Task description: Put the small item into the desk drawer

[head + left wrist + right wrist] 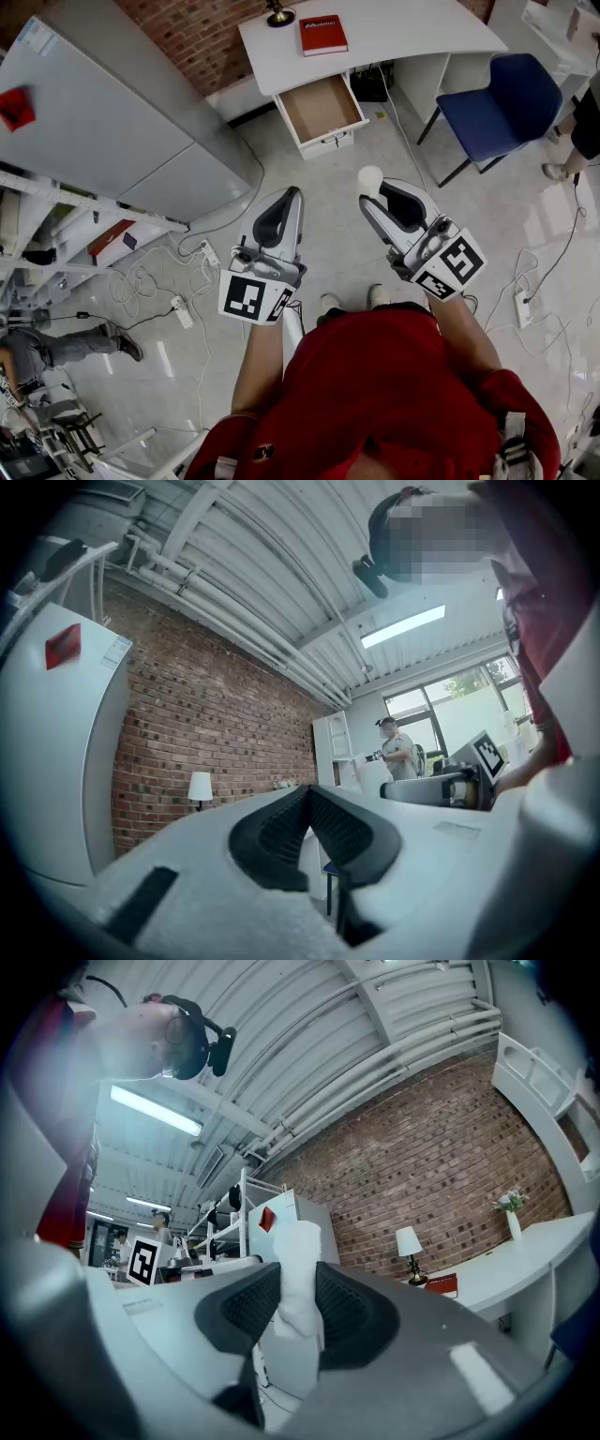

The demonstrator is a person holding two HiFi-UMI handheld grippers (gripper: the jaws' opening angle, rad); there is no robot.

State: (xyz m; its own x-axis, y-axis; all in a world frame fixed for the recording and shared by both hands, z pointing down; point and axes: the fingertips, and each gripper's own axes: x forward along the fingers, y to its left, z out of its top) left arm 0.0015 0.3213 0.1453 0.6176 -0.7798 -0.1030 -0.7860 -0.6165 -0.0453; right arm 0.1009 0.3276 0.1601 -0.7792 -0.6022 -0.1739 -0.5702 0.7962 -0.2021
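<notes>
A small white item (370,177) (298,1279) sticks out past the tips of my right gripper (377,195) (298,1309), whose black pads (341,1309) are shut on it. My left gripper (291,199) (307,829) is held level beside it, shut with nothing between its pads. Both hang in the air above the floor, short of the white desk (403,33). The desk's drawer (322,109) stands pulled out, its brown inside bare, ahead of the left gripper. In the gripper views both point upward at the ceiling and brick wall.
A red book (322,35) and a lamp base (279,16) lie on the desk. A blue chair (504,99) stands right of the drawer. A grey cabinet (112,112) fills the left. Cables and power strips (182,311) trail over the floor. Another person (585,122) stands at far right.
</notes>
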